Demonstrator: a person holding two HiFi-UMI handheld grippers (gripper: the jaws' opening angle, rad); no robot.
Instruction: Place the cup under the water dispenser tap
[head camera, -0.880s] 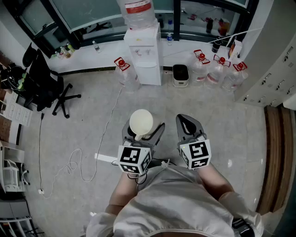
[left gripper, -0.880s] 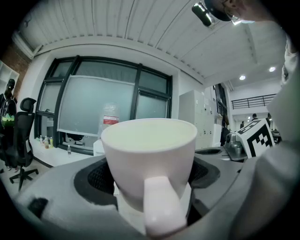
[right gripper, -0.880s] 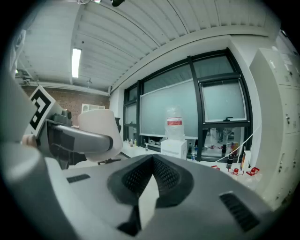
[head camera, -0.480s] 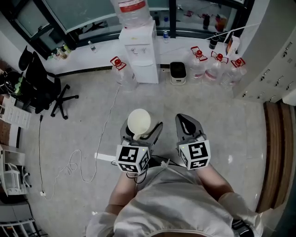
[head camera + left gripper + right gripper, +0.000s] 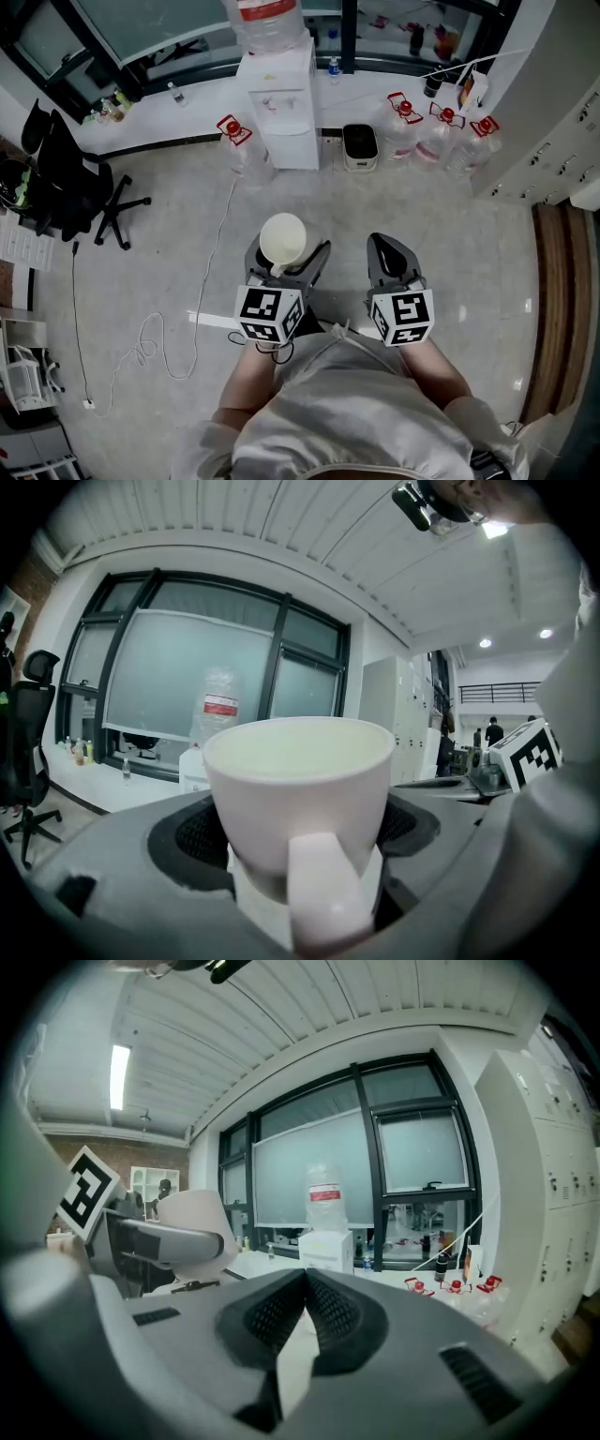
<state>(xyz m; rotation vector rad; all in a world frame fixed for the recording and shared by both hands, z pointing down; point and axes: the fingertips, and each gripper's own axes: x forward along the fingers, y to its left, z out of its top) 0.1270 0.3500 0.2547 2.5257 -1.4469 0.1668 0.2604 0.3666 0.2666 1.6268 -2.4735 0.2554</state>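
A white cup stands upright between the jaws of my left gripper, which is shut on its lower body; the cup fills the left gripper view, handle toward the camera. My right gripper is held beside it, shut with its jaw tips meeting and nothing between them. The white water dispenser with a large bottle on top stands far ahead against the window wall, also seen small as the dispenser in the right gripper view. The cup shows at left there.
Several water jugs with red caps line the wall right of the dispenser, one jug on its left. A black bin stands beside it. An office chair is at left, a white cable trails over the floor, lockers at right.
The dispenser and wall have shifted slightly in the head view as the person moves; both grippers keep their hold and spacing.
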